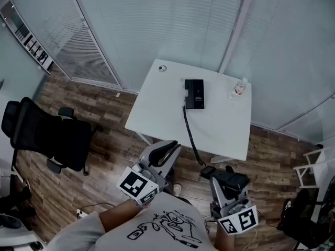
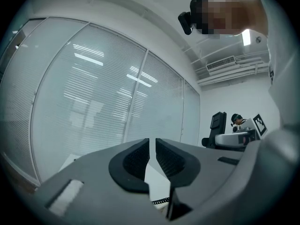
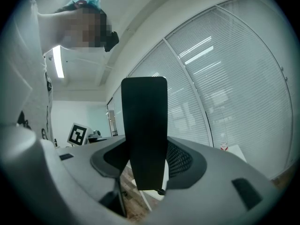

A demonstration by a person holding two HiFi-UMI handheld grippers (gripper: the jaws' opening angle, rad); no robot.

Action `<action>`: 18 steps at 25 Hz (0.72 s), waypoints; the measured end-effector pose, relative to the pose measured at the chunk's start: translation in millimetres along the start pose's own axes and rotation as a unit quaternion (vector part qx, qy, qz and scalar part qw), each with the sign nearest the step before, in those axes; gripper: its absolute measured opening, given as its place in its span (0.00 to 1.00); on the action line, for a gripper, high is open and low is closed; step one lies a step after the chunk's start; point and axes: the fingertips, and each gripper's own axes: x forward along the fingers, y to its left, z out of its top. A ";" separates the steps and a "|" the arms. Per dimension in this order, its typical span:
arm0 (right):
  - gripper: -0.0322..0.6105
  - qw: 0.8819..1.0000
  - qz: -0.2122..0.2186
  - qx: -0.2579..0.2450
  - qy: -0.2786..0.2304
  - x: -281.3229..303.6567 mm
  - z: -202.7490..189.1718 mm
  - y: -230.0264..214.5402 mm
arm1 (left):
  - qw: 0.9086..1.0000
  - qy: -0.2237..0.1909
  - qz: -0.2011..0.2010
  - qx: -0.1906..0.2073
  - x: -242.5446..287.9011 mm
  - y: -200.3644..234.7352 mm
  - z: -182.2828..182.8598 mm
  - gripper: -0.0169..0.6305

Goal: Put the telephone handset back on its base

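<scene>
Chair (image 1: 47, 135) beside table (image 1: 220, 124) (bottle (image 1: 239, 88) near base (image 1: 194, 93)); right tongs (image 3: 148, 159) grip handset (image 3: 144, 121)

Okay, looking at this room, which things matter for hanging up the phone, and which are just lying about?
For the job:
handset, held in the jaws of the right gripper
coiled cord
telephone base on the white table

Just lying about:
bottle
small round object
office chair
</scene>
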 end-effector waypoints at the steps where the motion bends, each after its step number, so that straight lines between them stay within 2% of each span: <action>1: 0.38 1.000 -0.001 0.001 0.002 4.5 -1.1 -2.1 | 1.000 0.000 0.000 -0.001 2.8 4.3 -0.9 0.09; 10: 0.38 1.000 -0.001 0.000 0.021 63.3 -0.1 -25.0 | 1.000 0.006 0.002 -0.016 35.3 56.8 0.5 0.09; 18: 0.38 0.999 -0.004 -0.001 0.043 133.2 -4.4 -50.2 | 1.000 0.010 0.005 -0.027 71.5 124.6 -0.4 0.09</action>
